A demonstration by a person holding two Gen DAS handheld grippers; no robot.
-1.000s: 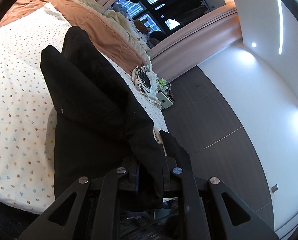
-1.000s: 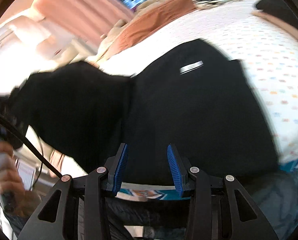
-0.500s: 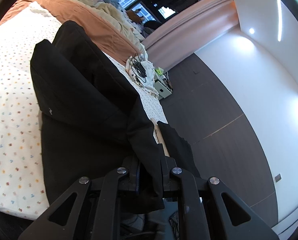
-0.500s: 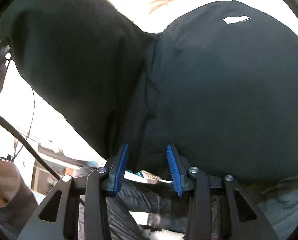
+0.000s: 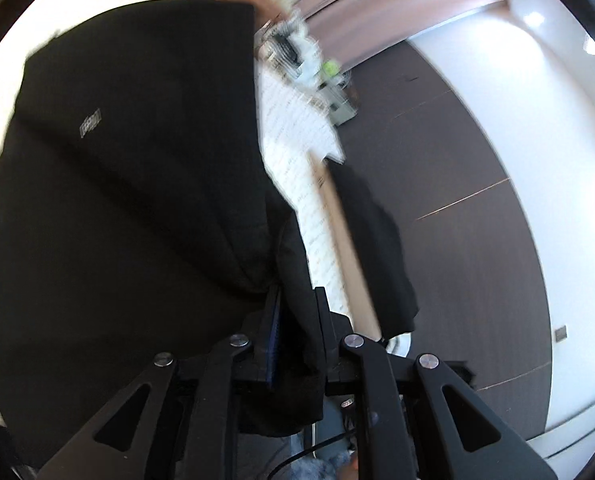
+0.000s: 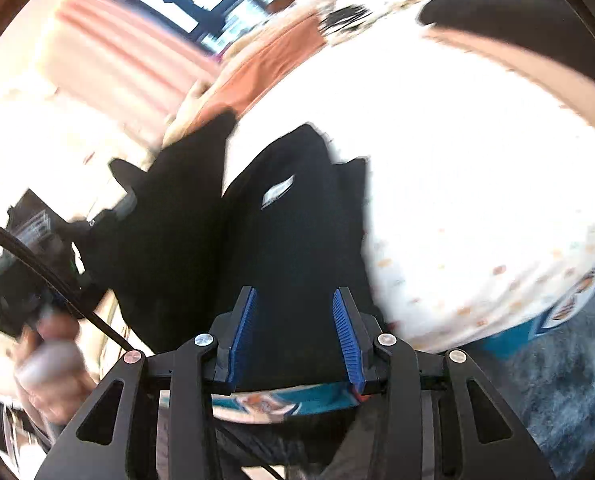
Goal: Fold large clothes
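A large black garment (image 5: 137, 184) lies on a bed with a white spotted sheet (image 5: 293, 144); a small grey label (image 5: 90, 122) shows on it. My left gripper (image 5: 297, 320) is shut on a bunched edge of the black garment near the bed's side. In the right wrist view the same garment (image 6: 293, 240) spreads over the bed's near edge, with a white label (image 6: 278, 191) on it. My right gripper (image 6: 293, 320) is open, its blue pads (image 6: 241, 332) astride the cloth without pinching it. The view is blurred by motion.
An orange-brown blanket (image 6: 265, 64) and pink curtains (image 6: 109, 52) lie beyond the bed. Dark wood floor (image 5: 457, 184) and a white wall (image 5: 557, 160) are at the right of the left view. A hand with a cable (image 6: 53, 356) shows at lower left.
My left gripper swung down and over the garment, still holding its edge. My right gripper pulled back from the cloth, so more of the bed shows; its jaws stayed open.
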